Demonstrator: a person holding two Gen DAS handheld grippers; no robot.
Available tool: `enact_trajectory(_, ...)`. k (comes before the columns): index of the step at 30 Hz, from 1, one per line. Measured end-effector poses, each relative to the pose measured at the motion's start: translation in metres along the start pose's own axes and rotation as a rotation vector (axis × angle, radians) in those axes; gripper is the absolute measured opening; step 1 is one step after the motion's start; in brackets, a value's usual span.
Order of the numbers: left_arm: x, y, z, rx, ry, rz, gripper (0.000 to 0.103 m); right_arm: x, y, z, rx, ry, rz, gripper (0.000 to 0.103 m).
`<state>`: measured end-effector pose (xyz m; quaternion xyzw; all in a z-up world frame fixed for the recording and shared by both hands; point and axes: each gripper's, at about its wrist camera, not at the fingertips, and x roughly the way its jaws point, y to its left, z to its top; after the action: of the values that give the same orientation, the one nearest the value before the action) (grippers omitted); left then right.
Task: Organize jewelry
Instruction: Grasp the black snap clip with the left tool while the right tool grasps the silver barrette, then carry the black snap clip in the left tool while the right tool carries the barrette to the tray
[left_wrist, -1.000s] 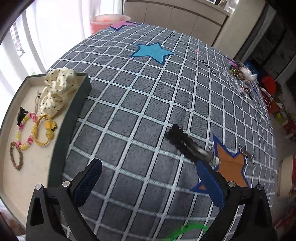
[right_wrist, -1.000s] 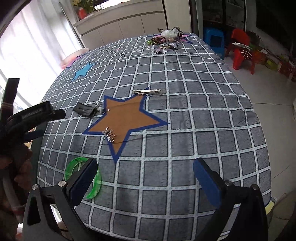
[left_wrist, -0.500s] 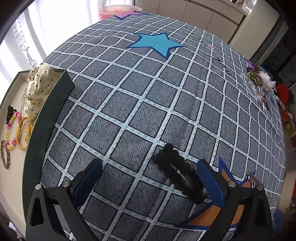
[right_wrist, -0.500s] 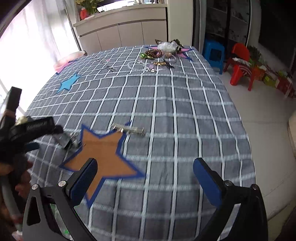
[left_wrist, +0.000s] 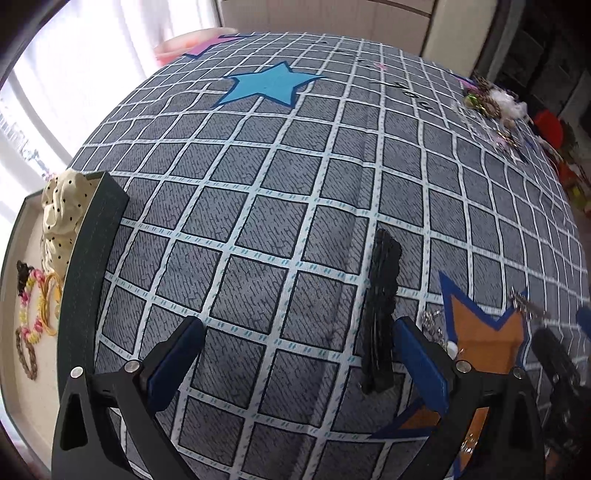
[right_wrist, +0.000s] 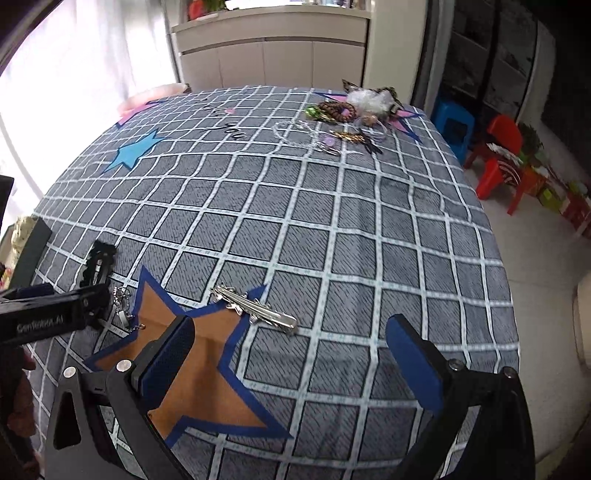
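Observation:
A black lace hair clip (left_wrist: 382, 310) lies on the grey checked cloth between my left gripper's fingers, close to the right finger (left_wrist: 421, 363). My left gripper (left_wrist: 295, 360) is open and empty just above it. The clip also shows in the right wrist view (right_wrist: 96, 264). A silver hair clip (right_wrist: 255, 310) lies at the orange star's (right_wrist: 192, 354) edge, just ahead of my right gripper (right_wrist: 288, 363), which is open and empty. A small silver chain piece (right_wrist: 123, 308) lies by the star's left point. A dark tray (left_wrist: 88, 273) at the left holds a dotted scrunchie (left_wrist: 61, 206) and bracelets (left_wrist: 33, 317).
A pile of jewelry (right_wrist: 351, 114) sits at the table's far right corner, also in the left wrist view (left_wrist: 495, 107). The left gripper shows in the right wrist view (right_wrist: 51, 314). Red and blue stools (right_wrist: 495, 147) stand on the floor beyond the table's right edge.
My left gripper has closed in on the black clip, which now lies lengthwise between its fingers. My right gripper has moved toward the silver clip, now just ahead.

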<state>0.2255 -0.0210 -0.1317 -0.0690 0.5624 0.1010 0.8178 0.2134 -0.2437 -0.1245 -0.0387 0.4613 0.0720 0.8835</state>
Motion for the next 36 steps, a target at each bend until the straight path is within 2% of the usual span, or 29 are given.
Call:
enact_trajectory(5,-0.002,-0.002,-0.003,0.059,-0.014,-0.015,0.103,0.01,0.012,0.003,-0.085,0.006,0.003,0.103)
enact_trajectory(11,-0.003,-0.014,0.003,0.19,-0.046,-0.026,0.103,0.025,0.017,0.003,-0.117,0.039,0.001,0.103)
enact_trajectory(13,-0.005,-0.017,0.004,0.223,-0.059,-0.047,0.099,0.027,0.017,0.001,-0.119,0.039,0.006,0.1)
enact_trajectory(16,-0.008,-0.023,0.002,0.264,-0.068,-0.076,0.083,0.025,0.019,0.0,-0.111,0.037,0.047,0.086)
enact_trajectory(18,-0.011,-0.025,0.001,0.284,-0.065,-0.108,0.066,0.023,0.021,0.0,-0.109,0.04,0.069,0.066)
enact_trajectory(19,-0.013,-0.028,0.0,0.297,-0.065,-0.121,0.062,0.021,0.023,0.001,-0.113,0.038,0.064,0.06)
enact_trajectory(21,-0.016,-0.033,-0.003,0.333,-0.073,-0.132,0.037,0.019,0.026,0.002,-0.113,0.044,0.069,0.03)
enact_trajectory(22,-0.016,-0.034,-0.004,0.344,-0.073,-0.133,0.037,0.018,0.028,0.002,-0.115,0.046,0.064,0.022)
enact_trajectory(23,-0.017,-0.036,-0.006,0.349,-0.073,-0.133,0.037,0.018,0.03,0.002,-0.121,0.049,0.058,0.018)
enact_trajectory(27,-0.021,-0.032,-0.011,0.339,-0.076,-0.16,0.037,0.011,0.037,-0.003,-0.134,0.036,0.011,0.018)
enact_trajectory(29,-0.025,-0.029,-0.015,0.335,-0.08,-0.171,0.037,0.005,0.034,-0.007,-0.104,0.028,0.021,0.018)
enact_trajectory(30,-0.028,-0.027,-0.016,0.334,-0.083,-0.177,0.037,0.002,0.033,-0.008,-0.087,0.024,0.026,0.013)
enact_trajectory(36,-0.05,-0.018,-0.03,0.339,-0.121,-0.206,0.037,-0.016,0.023,-0.023,0.022,0.028,0.078,0.013)
